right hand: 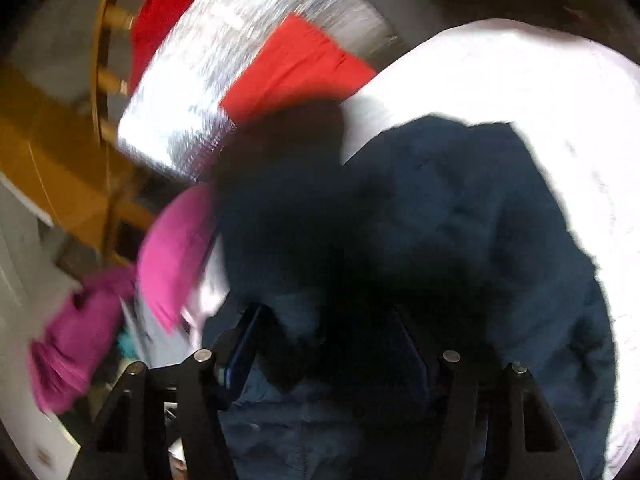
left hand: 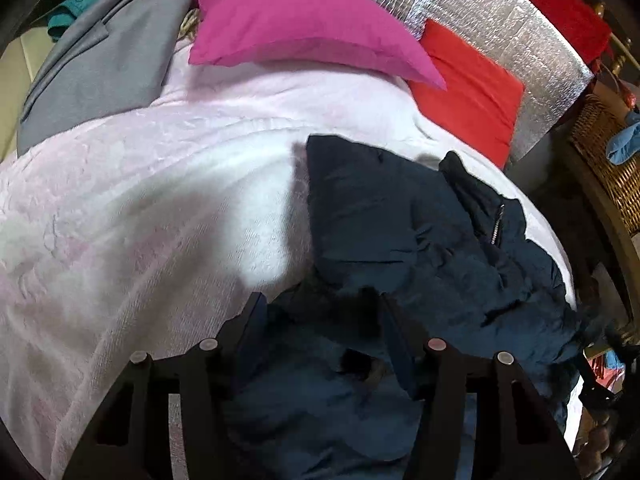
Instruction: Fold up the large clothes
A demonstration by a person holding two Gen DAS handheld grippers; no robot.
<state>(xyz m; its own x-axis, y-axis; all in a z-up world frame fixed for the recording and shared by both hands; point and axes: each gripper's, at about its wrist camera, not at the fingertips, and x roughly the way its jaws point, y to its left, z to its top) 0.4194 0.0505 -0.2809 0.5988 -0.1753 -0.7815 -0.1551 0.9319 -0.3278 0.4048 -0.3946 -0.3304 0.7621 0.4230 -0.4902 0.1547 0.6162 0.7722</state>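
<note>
In the left wrist view, the left gripper point(left hand: 320, 312) is hovering with jaws apart over the navy jacket point(left hand: 420, 232), which is lying crumpled on the pink blanket point(left hand: 140, 184). In the blurred right wrist view, the right gripper point(right hand: 328, 320) is holding its jaws apart over the same jacket point(right hand: 460, 220); whether either is gripping cloth I cannot tell.

Pink blanket point(left hand: 140, 200) lies clear leftward — navy jacket point(left hand: 420, 220) crowds the right.

Navy jacket point(left hand: 420, 232) lies crumpled on the pale pink blanket point(left hand: 140, 200), zipper up. Left gripper point(left hand: 320, 312) is parted over the jacket's near edge, fabric between its fingers. Magenta pillow point(left hand: 296, 24) lies beyond the jacket.
</note>
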